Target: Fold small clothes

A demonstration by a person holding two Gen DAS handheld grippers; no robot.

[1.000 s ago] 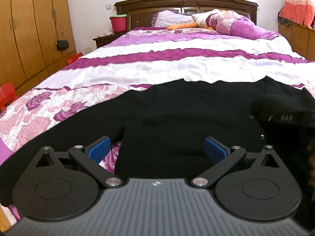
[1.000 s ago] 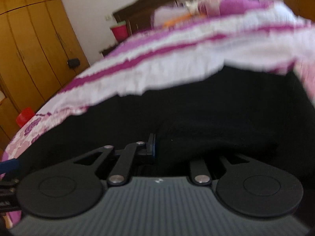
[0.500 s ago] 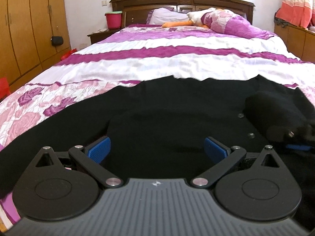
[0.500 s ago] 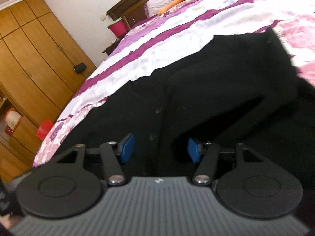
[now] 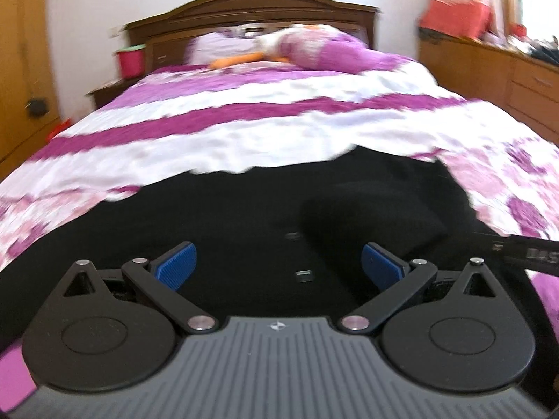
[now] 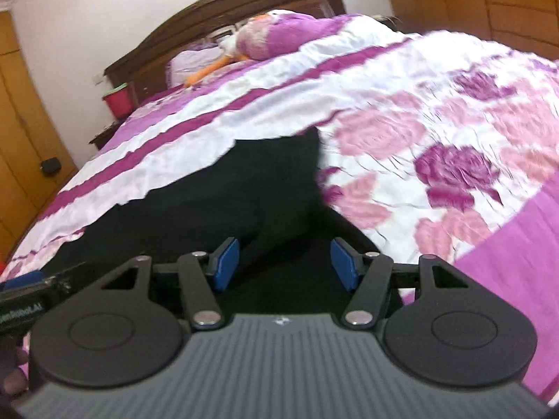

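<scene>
A black buttoned garment (image 5: 244,220) lies spread on the purple and white bedspread, with a sleeve folded over onto its body (image 5: 377,209). My left gripper (image 5: 277,267) hovers over the garment's near part, open, with nothing between its blue pads. Over the garment's right side (image 6: 265,188), my right gripper (image 6: 284,262) is open too, its pads apart and empty. At the right edge of the left wrist view the other gripper's black body (image 5: 527,253) shows; the left one's body (image 6: 31,293) appears at the left edge of the right wrist view.
The bed (image 5: 279,129) runs back to a dark wooden headboard (image 5: 251,7) with pillows and a plush toy (image 5: 304,49). A red bin (image 5: 131,61) stands on a nightstand at the left. Wardrobe doors (image 6: 17,132) line the left wall, a wooden dresser (image 5: 524,80) the right.
My right gripper let go of the black sleeve, opened, and swung right toward the garment's right edge. The left gripper, open throughout, shifted right over the garment. The sleeve now lies folded on the body.
</scene>
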